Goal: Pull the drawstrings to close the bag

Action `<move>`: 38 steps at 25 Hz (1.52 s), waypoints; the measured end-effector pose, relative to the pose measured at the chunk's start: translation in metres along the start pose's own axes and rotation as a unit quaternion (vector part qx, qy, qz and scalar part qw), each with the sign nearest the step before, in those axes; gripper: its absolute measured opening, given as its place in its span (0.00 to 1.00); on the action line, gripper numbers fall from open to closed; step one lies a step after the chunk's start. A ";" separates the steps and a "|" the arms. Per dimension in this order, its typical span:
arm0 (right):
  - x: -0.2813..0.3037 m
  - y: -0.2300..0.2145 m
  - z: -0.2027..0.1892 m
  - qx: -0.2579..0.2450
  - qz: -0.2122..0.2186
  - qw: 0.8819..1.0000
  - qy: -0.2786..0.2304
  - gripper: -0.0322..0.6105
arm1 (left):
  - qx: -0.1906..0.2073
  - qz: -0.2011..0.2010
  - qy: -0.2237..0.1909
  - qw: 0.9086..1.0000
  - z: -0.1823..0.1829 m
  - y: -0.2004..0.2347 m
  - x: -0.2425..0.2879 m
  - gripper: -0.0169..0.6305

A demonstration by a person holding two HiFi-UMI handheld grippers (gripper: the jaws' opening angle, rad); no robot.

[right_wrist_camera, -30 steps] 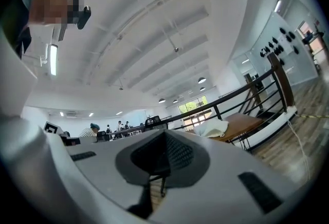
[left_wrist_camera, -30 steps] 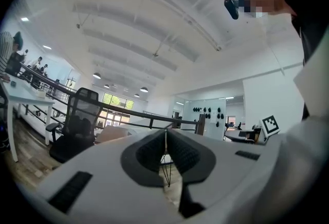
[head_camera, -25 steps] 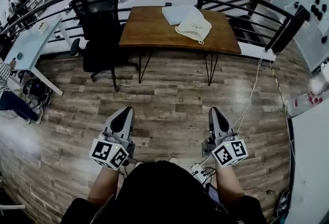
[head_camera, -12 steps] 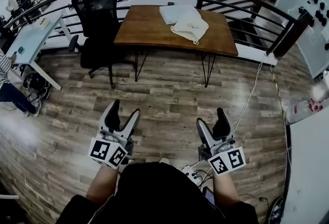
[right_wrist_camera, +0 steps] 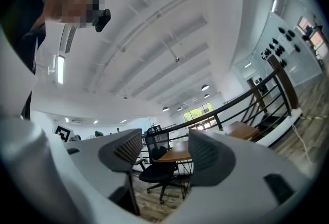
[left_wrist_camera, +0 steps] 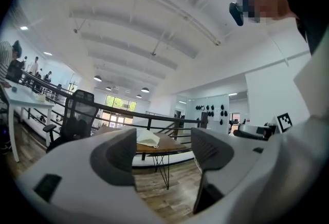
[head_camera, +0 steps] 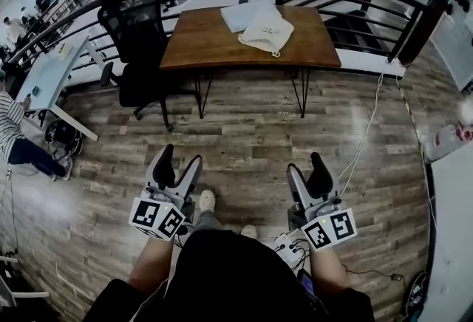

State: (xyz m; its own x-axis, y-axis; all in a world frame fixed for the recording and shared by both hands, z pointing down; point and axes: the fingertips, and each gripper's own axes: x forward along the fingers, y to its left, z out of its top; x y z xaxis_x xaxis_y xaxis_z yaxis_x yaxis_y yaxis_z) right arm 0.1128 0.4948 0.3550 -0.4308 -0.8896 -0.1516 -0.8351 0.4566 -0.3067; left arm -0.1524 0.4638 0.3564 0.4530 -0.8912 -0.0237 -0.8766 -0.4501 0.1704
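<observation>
1. Status: task not started. Cream cloth drawstring bag (head_camera: 267, 31) lies flat on brown wooden desk (head_camera: 207, 43), well apart from both grippers, with grey-brown plank floor (head_camera: 251, 128) in between.
2. Left gripper (head_camera: 179, 159): jaws have just opened and now stand spread wide, nothing between them. In the left gripper view the bag shows far off through the gap.
3. Right gripper (head_camera: 307, 164): jaws have just opened, then eased in slightly. They are spread and empty. Its view frames the black mesh office chair (head_camera: 137, 25) and the desk edge.
4. Why held so: both grippers sit low, side by side, roughly level, pointing at the desk. Reads as a carry pose on approach, jaws pre-opened for the cords.
5. Bag placement: it partly overlaps a pale flat sheet (head_camera: 238, 15). A short cord end (head_camera: 275, 55) pokes out at the bag's near edge, so probably the first thing to reach. Can't tell whether the mouth is open or already cinched.
6. Materials: bag is limp woven fabric and should bunch easily when the cords are pulled. Desk top is smooth wood on thin black metal legs. Jaw pads are dark and ribbed, in pale grey plastic shells.
</observation>
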 end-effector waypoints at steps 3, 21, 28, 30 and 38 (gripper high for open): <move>-0.004 -0.012 -0.002 0.012 -0.015 1.000 0.000 0.46 | 0.001 -0.010 0.006 1.000 -0.005 -0.003 0.009 0.52; 0.121 -0.040 0.015 0.022 -0.025 0.999 0.008 0.38 | -0.017 -0.047 -0.012 0.999 0.002 0.075 0.120 0.52; 0.198 -0.035 0.009 0.002 -0.013 1.000 0.024 0.36 | -0.019 -0.035 -0.015 0.999 0.010 0.138 0.149 0.52; 0.217 -0.036 0.001 0.001 -0.017 0.999 0.030 0.36 | -0.021 -0.035 -0.010 0.999 0.009 0.157 0.155 0.52; 0.268 -0.040 -0.035 0.004 -0.031 0.997 0.069 0.35 | -0.014 -0.037 -0.001 0.999 0.009 0.207 0.181 0.52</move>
State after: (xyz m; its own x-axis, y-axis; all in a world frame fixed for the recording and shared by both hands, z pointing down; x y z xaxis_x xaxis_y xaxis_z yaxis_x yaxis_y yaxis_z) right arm 0.0188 0.2386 0.3596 -0.4229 -0.9062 -0.0013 -0.8584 0.4011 -0.3198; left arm -0.2537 0.2092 0.3790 0.5158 -0.8558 -0.0384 -0.8360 -0.5127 0.1955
